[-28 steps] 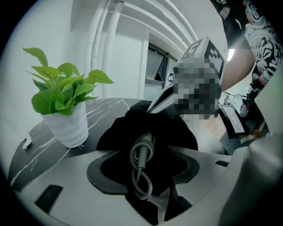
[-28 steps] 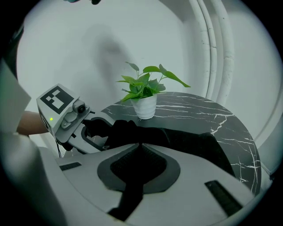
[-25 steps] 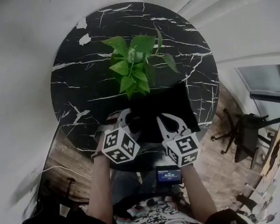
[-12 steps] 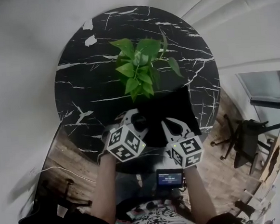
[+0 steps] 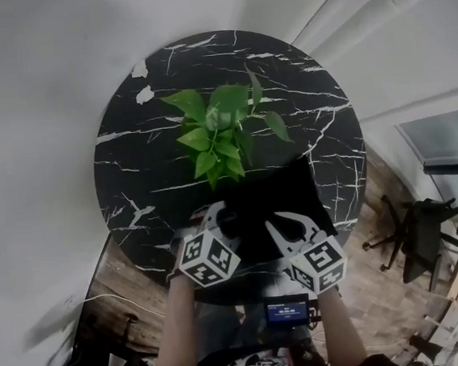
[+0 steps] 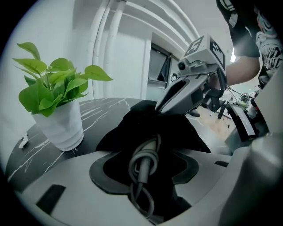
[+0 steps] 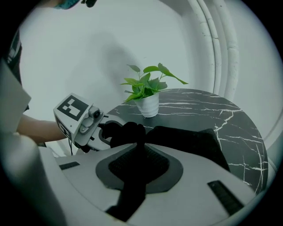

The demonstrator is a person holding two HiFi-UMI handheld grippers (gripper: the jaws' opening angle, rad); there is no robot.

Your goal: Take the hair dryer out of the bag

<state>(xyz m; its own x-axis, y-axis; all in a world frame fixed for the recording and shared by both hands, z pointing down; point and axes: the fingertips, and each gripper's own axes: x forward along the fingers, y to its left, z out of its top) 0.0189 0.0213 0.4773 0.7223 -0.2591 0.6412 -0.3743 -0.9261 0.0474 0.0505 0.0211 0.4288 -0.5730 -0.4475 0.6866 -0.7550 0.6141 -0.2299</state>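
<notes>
A black fabric bag lies on the near part of the round black marble table. My left gripper is at the bag's left near corner. In the left gripper view its jaws are opening, and a coiled grey cord and black bag fabric sit between them. My right gripper is shut on a fold of the bag's near edge. The hair dryer's body is hidden in the bag.
A green plant in a white pot stands mid-table just beyond the bag. A small lit screen hangs at the person's waist. A dark chair stands on the wooden floor at the right.
Both grippers stay at the bag's near edge. Only the head view has shifted a little.
</notes>
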